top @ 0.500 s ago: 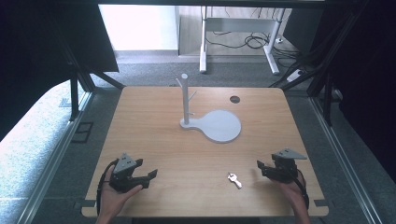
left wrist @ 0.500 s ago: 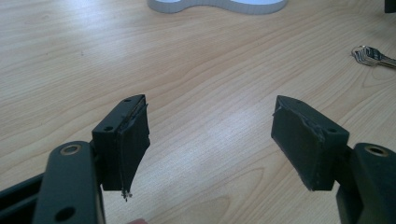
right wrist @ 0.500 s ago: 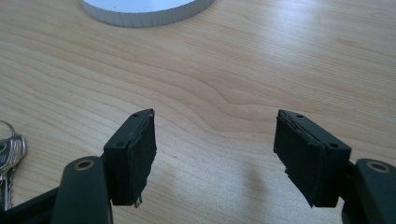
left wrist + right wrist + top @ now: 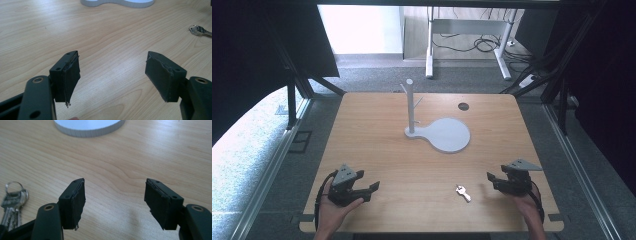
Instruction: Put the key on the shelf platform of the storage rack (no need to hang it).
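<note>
Bunch of keys [image 4: 463,192]: lies flat on the wooden table [image 4: 377,140] near its front edge, between the two grippers and nearer the right one; in the high view its long axis runs diagonally, ring end toward the far left, blades toward the near right. Right gripper [image 4: 492,179]: just beside the keys, apart from them, jaws spread wide with nothing between; left gripper [image 4: 373,189]: well apart at the front left, jaws likewise spread and empty. White stand [image 4: 447,134]: round base with an upright pegged post, farther back at the table's middle.
</note>
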Motion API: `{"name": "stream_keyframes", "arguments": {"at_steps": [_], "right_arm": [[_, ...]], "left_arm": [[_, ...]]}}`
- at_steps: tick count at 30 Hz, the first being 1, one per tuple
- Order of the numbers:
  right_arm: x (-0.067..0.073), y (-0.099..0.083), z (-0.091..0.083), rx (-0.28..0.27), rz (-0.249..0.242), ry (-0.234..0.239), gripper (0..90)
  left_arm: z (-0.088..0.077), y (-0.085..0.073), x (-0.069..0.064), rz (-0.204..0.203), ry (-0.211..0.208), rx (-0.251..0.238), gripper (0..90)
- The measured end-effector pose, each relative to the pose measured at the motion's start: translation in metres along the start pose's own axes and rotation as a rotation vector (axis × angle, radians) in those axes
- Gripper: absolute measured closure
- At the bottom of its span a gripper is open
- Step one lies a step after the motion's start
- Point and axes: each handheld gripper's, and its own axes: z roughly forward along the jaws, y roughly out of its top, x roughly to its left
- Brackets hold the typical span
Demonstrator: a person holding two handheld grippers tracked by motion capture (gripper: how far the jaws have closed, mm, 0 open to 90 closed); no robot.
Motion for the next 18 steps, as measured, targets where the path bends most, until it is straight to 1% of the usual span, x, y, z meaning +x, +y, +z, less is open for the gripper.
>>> {"name": "stream_keyframes", "arguments": {"at_steps": [3, 6, 11, 18], "right_arm": [[0.0002, -0.0016, 0.0038, 0.027, 0.000, 0.003, 34.9], [0.0001, -0.0011, 0.0038, 0.022, 0.004, 0.010, 35.2], [0.0008, 0.0004, 0.0025, 0.014, 0.008, 0.017, 36.0], [0.0014, 0.0012, 0.0044, 0.026, 0.004, 0.030, 37.9]], "left_arm": [[-0.0001, 0.0000, 0.0005, -0.004, 0.000, -0.004, 28.0], [-0.0007, -0.0001, 0.0007, -0.007, 0.000, -0.008, 28.0], [-0.0010, 0.0007, -0.0009, 0.000, -0.003, -0.008, 28.0], [-0.0004, 0.0006, -0.0012, 0.003, -0.006, -0.003, 28.0]]}}
